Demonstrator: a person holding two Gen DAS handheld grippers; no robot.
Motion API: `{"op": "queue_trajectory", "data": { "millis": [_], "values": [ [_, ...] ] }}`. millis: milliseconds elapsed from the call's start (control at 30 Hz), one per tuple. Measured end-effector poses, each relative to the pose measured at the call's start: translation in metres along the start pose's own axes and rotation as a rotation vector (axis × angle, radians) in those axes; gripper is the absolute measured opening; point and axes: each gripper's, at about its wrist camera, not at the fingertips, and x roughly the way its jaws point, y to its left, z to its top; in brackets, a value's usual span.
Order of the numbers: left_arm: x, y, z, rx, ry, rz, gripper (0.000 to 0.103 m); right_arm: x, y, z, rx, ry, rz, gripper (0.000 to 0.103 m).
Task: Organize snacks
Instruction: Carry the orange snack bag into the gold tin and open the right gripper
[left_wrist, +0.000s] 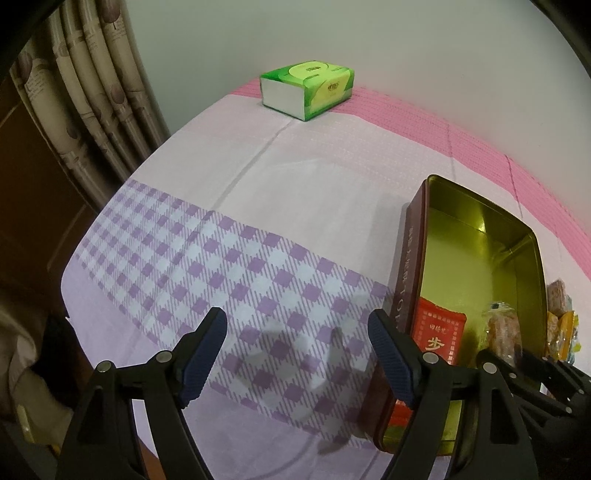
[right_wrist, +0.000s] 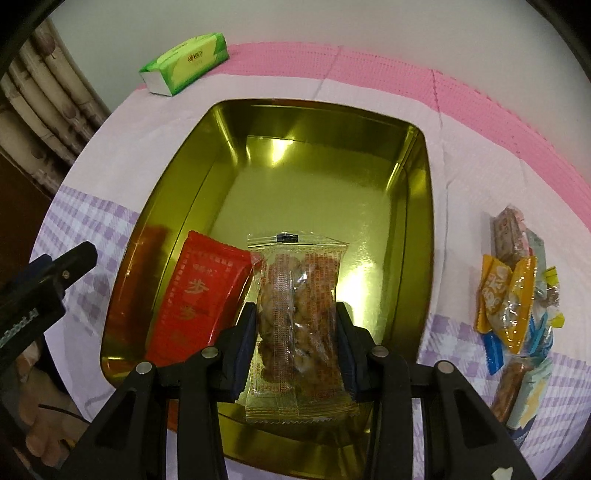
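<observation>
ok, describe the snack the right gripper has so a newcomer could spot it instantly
Find the gold tin on the checked tablecloth. Over its near end, the right gripper clamps a clear packet of brown pieces. Beside it lies a red packet, opaque; only the held one is see-through with red print.

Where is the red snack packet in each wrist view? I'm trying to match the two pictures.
Left wrist view: red packet at lower right, inside the gold tin's near end.
Right wrist view: red packet at lower left, beside the clear packet.
Shared landmark: the green tissue pack.
</observation>
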Motion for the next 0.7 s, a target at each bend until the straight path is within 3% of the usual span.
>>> {"op": "queue_trajectory", "data": {
  "millis": [433, 700],
  "values": [
    [0.003, -0.001, -0.002, 0.001, 0.019, 0.0, 0.079, 0.01, 0.004, 0.004, -0.025, 0.017, -0.013, 0.04],
    [0.004, -0.004, -0.003, 0.013, 0.012, -0.002, 0.079, -0.016, 0.001, 0.002, -0.035, -0.051, -0.002, 0.045]
  ]
}}
